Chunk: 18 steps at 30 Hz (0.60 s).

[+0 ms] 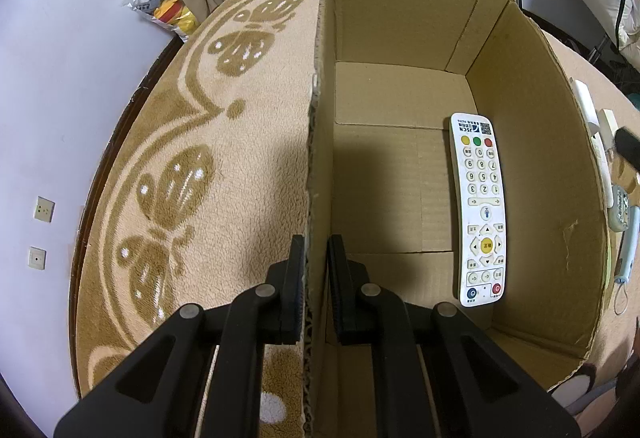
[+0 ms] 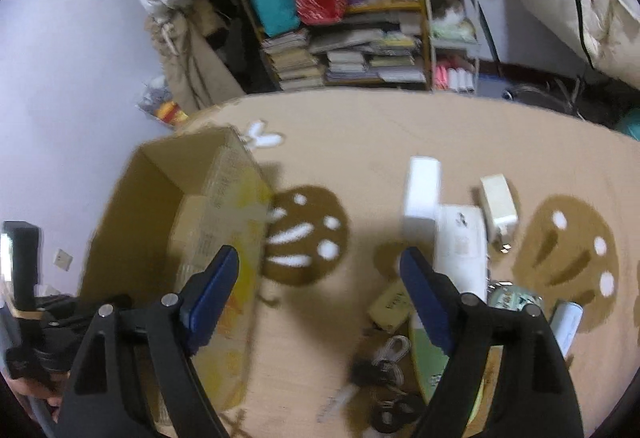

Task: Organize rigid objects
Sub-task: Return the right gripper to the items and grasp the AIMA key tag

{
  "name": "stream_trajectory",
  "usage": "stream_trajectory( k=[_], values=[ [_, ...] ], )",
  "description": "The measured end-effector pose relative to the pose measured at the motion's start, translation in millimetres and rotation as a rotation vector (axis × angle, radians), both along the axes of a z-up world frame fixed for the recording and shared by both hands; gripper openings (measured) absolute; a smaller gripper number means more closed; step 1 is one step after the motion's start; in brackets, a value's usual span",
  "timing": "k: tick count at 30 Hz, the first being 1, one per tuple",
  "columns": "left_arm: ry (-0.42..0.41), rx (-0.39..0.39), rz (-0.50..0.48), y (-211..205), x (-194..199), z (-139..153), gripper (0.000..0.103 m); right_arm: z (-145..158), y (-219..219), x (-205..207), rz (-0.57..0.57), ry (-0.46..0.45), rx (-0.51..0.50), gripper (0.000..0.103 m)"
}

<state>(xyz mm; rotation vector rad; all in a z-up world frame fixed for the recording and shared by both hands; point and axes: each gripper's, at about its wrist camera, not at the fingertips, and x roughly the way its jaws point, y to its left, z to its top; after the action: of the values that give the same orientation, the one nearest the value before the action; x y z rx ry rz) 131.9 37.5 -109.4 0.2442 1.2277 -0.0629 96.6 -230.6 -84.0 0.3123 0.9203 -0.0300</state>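
An open cardboard box (image 1: 532,141) stands on the beige butterfly blanket (image 1: 192,173). A white remote control (image 1: 481,209) lies inside it along the right wall. My left gripper (image 1: 316,262) is shut on the box's left wall. In the right wrist view, my right gripper (image 2: 320,274) is open and empty above the blanket, with the box (image 2: 168,205) to its left. Loose objects lie ahead and right: a white box (image 2: 422,189), a white device (image 2: 462,246), a white charger (image 2: 498,207), a padlock (image 2: 390,306) and keys (image 2: 388,362).
Several objects lie outside the box's right wall in the left wrist view (image 1: 618,205). A bookshelf (image 2: 344,21) full of books and bags stands behind the blanket. A white wall (image 1: 60,77) is at the left.
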Motion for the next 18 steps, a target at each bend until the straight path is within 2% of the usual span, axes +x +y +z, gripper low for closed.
stream_trajectory(
  k=[2,8,14,18],
  values=[
    [0.002,-0.002,0.001,0,0,0,0.01,-14,-10,3,-0.006,0.052,-0.005,0.088],
    [-0.001,0.0,0.002,0,-1,1,0.011,-41,-28,1,-0.008,0.129,0.035,0.088],
    [-0.001,0.001,0.001,1,-1,1,0.011,-62,-35,1,-0.016,0.173,0.102,0.088],
    [0.0,-0.001,0.002,1,0,1,0.011,-62,-35,1,-0.026,0.172,0.105,0.087]
  ],
)
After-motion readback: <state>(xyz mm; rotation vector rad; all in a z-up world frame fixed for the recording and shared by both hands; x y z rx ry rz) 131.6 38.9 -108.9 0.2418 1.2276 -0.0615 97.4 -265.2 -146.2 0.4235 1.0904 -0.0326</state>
